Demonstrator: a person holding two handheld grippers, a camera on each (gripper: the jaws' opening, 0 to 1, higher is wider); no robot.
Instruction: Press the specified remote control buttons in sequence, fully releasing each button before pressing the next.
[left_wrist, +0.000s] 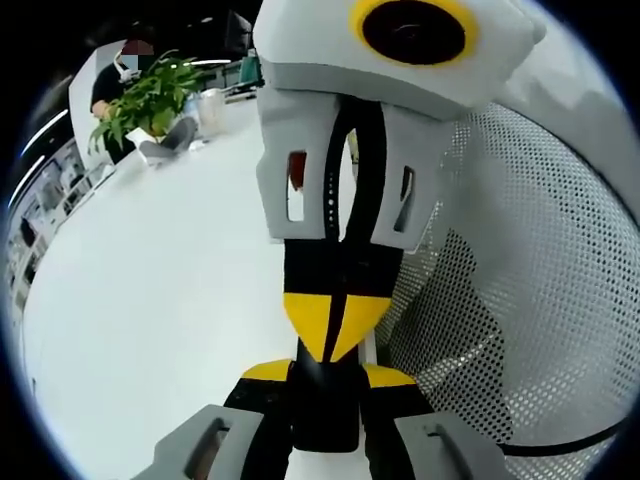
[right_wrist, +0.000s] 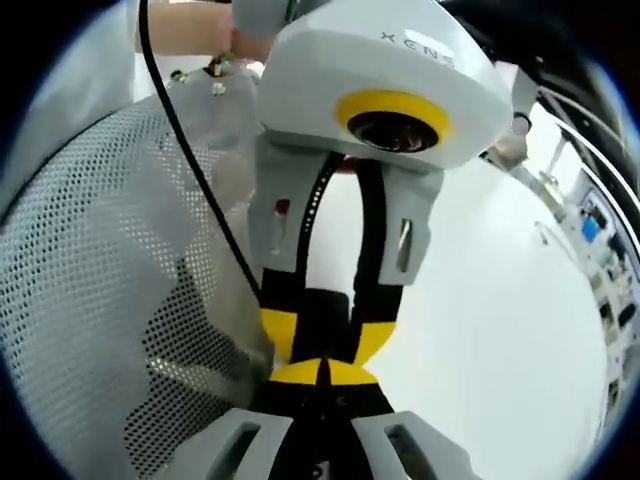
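Left tongs (left_wrist: 325, 375) clenched narrowly on black item (left_wrist: 325, 420), identity unclear, right tongs (right_wrist: 325, 372) closed, tips touching it, above white bench (left_wrist: 150, 300), housing lettered "XENS".

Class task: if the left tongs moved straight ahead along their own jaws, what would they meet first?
Almost certainly the right tongs, whose yellow-and-black tips point back at the left tongs and look to be touching them already, above the white table. Depth is hard to judge.
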